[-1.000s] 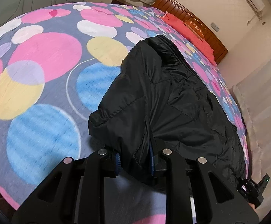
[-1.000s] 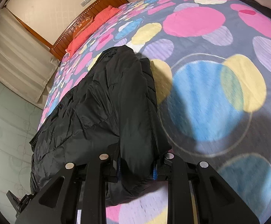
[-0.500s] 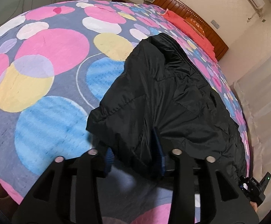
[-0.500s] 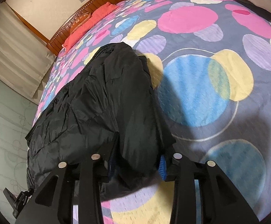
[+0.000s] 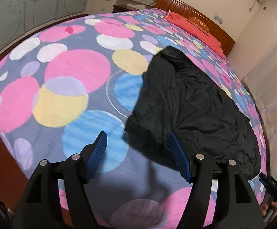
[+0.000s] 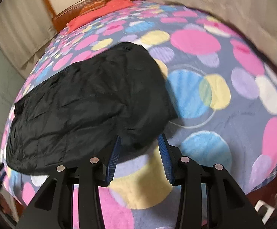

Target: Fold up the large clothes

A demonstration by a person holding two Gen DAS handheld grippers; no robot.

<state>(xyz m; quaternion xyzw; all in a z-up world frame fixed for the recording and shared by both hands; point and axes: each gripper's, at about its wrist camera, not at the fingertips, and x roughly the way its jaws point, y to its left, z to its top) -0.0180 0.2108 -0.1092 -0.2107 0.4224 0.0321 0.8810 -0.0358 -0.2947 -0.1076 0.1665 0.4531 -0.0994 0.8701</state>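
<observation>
A black padded jacket (image 5: 191, 105) lies folded lengthwise on the bed's spotted blanket (image 5: 66, 87). My left gripper (image 5: 138, 141) hovers over the jacket's near end, its jaws opening wide. The hem sits between and just beyond the blue pads (image 5: 99, 148), and neither pad presses on it. In the right wrist view the jacket (image 6: 92, 99) fills the left half. My right gripper (image 6: 139, 138) stands at its near edge with jaws opening, and the cloth touches no pad. The right gripper also shows at the left wrist view's lower right edge (image 5: 271, 183).
Red pillows (image 5: 193, 26) and a wooden headboard (image 5: 188, 9) are at the bed's far end. Curtains (image 5: 271, 87) hang along one side and glass wardrobe doors (image 5: 24, 13) along the other. The bed's near edge drops off below the grippers. A white object (image 6: 262, 208) sits on the floor.
Both grippers were shut on the jacket's near edge. They have opened, let go of it and drawn back and up. The jacket now rests on the blanket.
</observation>
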